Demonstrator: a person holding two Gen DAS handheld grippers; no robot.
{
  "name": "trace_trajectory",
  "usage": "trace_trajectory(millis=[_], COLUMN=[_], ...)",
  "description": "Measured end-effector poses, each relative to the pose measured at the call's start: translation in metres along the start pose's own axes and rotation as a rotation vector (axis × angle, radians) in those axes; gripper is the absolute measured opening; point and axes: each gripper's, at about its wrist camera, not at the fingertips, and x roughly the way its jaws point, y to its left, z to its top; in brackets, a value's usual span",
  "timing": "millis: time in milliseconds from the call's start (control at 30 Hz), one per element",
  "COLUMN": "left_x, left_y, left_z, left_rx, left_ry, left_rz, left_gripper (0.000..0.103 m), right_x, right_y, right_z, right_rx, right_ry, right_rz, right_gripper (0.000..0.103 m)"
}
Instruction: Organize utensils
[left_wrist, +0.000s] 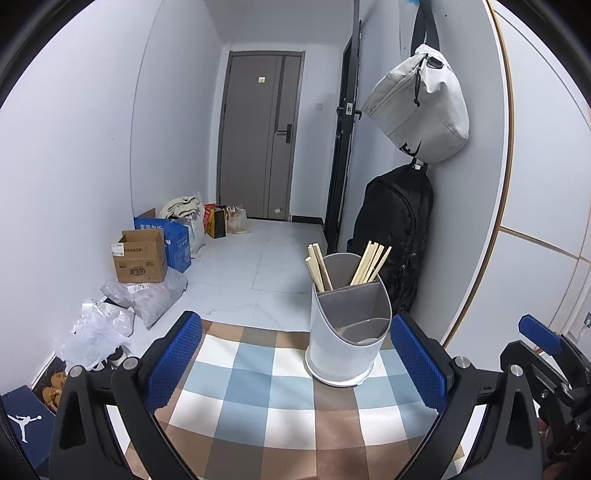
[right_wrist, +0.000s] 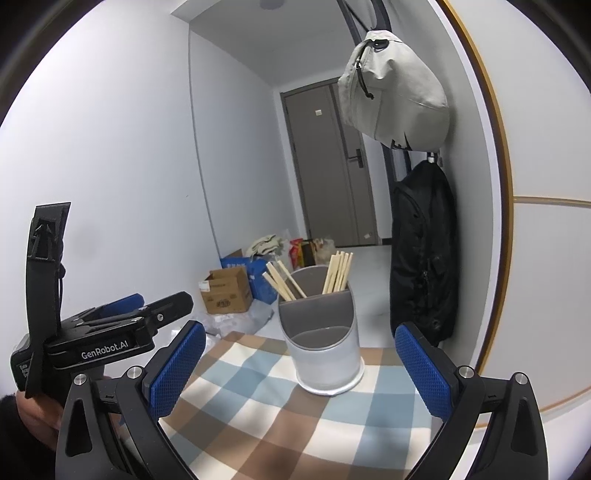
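A white utensil holder (left_wrist: 343, 343) with a grey divided insert stands near the far edge of the checked tablecloth (left_wrist: 258, 398). Two bunches of wooden chopsticks (left_wrist: 369, 264) stand in its rear compartments; its front compartment looks empty. The holder (right_wrist: 325, 354) and chopsticks (right_wrist: 338, 271) also show in the right wrist view. My left gripper (left_wrist: 295, 365) is open and empty, a little in front of the holder. My right gripper (right_wrist: 299, 373) is open and empty, just short of the holder. The left gripper's body (right_wrist: 103, 339) shows at the left of the right wrist view.
A black backpack (left_wrist: 399, 236) and a grey bag (left_wrist: 421, 107) hang on the wall right of the table. Cardboard boxes (left_wrist: 140, 260) and plastic bags (left_wrist: 147, 299) lie on the floor at the left. A grey door (left_wrist: 258, 140) is at the back.
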Motion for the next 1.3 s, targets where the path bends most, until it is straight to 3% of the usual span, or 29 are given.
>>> trace_trajectory(millis=[1300], left_x=[0.0002], left_y=[-0.0048], left_z=[-0.0041], left_rx=[-0.001], left_ry=[-0.006], left_rz=[0.001], left_gripper=[0.099], right_x=[-0.0021], right_y=[-0.0023], right_z=[0.0006], right_rx=[0.006], right_ry=[0.001], right_rz=[-0.004], right_gripper=[0.103])
